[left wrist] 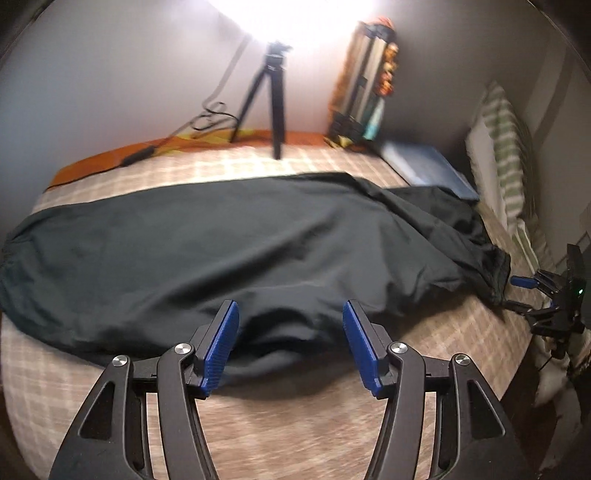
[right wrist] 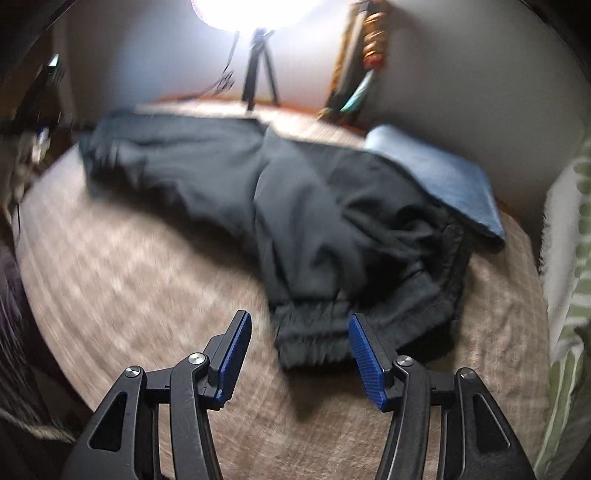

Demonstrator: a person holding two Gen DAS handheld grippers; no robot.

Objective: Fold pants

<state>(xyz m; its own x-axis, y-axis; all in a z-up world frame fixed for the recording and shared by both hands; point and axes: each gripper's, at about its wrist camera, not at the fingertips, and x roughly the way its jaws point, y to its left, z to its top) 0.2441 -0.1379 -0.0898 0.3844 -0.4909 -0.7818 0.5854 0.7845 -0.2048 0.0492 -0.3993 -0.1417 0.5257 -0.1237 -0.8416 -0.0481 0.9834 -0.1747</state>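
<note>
1. Black pants (left wrist: 229,258) lie lengthwise on the bed (left wrist: 295,424), apparently folded leg over leg.
2. Left gripper (left wrist: 290,345) and right gripper (right wrist: 300,356): jaws wide open, empty.
3. Left to do: crosswise folds.

One strong lamp (left wrist: 295,18) at top centre blows out to white glare on the wall in both views. The rest of the room is dim. Fisheye bending curves the bed (left wrist: 332,424) edge, with dark vignette corners. Motion blur smears the right wrist view heavily; the pants (right wrist: 295,206) lose detail. Left wrist view is sharper, foreground streaked.
</note>
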